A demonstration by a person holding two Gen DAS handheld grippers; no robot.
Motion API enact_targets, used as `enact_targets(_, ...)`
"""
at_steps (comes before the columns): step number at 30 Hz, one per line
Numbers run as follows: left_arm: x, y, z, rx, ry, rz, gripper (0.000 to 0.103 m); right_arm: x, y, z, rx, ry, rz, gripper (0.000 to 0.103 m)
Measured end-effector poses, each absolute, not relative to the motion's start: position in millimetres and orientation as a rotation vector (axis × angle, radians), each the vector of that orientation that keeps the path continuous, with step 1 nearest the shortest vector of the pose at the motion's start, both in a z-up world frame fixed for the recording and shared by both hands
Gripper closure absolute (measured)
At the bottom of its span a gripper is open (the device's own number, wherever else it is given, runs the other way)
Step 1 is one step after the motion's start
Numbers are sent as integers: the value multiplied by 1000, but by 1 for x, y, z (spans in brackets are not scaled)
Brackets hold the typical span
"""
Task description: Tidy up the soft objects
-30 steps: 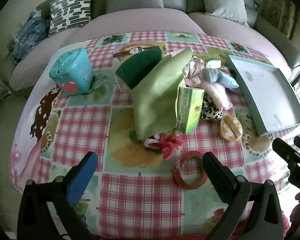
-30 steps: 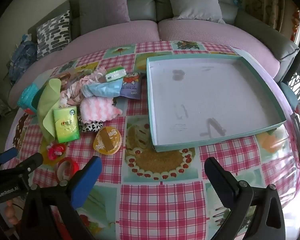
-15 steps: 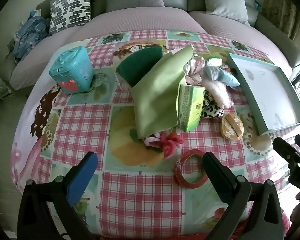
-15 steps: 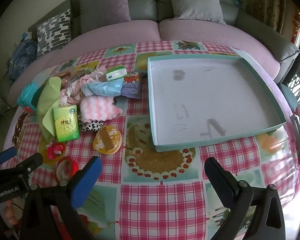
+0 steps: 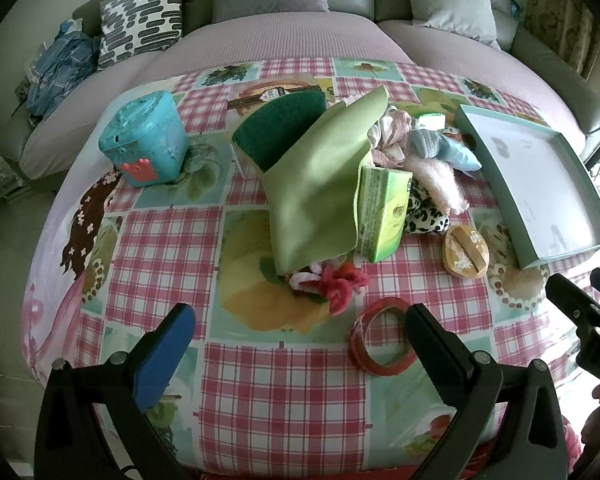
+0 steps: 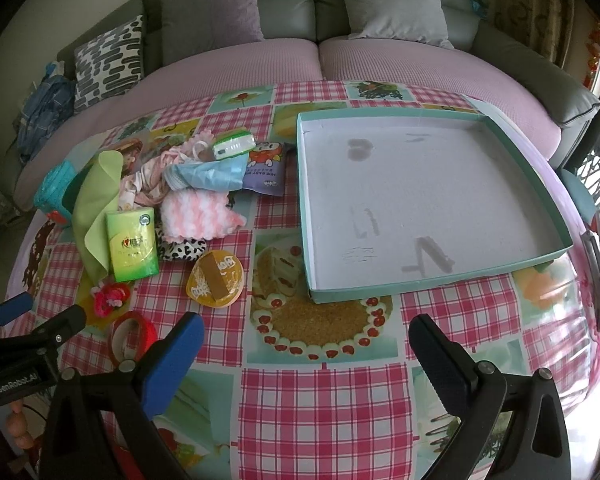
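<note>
You haven't really started yet, as far as I can tell. Your left claw is spread wide with nothing in it, hovering over the near edge of the counter, and your right claw is just as wide and just as bare, parked in front of the teal tray. That tray has nothing in it.

All the soft stuff sits in one heap left of the tray: green cloth draped over the tissue pack, pink fluffy cloth, blue cloth, and a spotted piece tucked underneath. The pink scrunchie lies near your left claw, beside the red tape roll. So basically everything is left, assuming the tray is the destination.
</note>
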State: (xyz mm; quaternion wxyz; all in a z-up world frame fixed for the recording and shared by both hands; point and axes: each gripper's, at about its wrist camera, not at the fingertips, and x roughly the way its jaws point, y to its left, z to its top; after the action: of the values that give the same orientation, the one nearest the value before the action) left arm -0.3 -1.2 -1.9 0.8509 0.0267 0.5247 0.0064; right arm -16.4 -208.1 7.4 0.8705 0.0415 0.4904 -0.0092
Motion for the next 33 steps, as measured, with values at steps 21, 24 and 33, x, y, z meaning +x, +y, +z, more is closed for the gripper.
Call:
enact_targets(21,1,1,-5,59,1112,16,0,-16,-207,7,84,1026,-20,0)
enact_targets(24,1,1,-5,59,1113,16,0,-16,-207,7,83,1026,-20,0)
enact_targets(33,0,1,-5,59,1113,17,0,-17,-206,8,82,1026,-20,0)
